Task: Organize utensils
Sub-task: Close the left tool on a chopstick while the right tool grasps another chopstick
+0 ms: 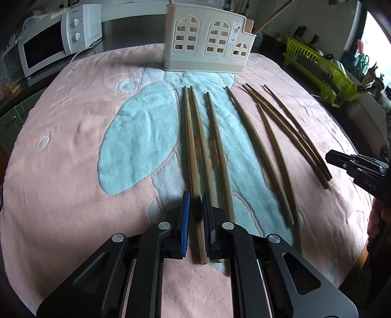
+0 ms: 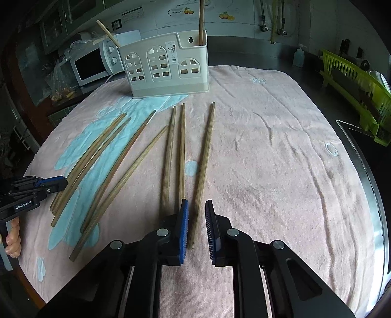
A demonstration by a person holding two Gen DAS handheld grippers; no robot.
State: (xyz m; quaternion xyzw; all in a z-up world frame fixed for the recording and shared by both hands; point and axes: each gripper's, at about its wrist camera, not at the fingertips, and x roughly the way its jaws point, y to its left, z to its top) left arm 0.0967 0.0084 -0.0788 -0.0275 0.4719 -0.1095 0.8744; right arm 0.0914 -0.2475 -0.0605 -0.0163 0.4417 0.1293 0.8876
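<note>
Several wooden chopsticks lie side by side on a pink and blue towel (image 1: 73, 146), pointing toward a cream utensil holder (image 1: 207, 41) at the far edge. My left gripper (image 1: 196, 203) is down on the towel, shut on the near end of the leftmost chopstick (image 1: 190, 134). In the right wrist view, my right gripper (image 2: 196, 203) straddles the rightmost chopstick (image 2: 206, 151). A gap shows beside its right pad, so it is open. The holder (image 2: 166, 66) has two chopsticks (image 2: 201, 22) standing in it. Each gripper appears at the edge of the other's view, the right gripper (image 1: 328, 155) and the left gripper (image 2: 58, 182).
A white microwave (image 1: 44, 49) stands at the back left. A green dish rack (image 1: 317, 66) sits on the counter at the right. A metal counter rim (image 2: 361, 151) runs along the towel's right side. A person's hand (image 2: 13, 237) grips the left handle.
</note>
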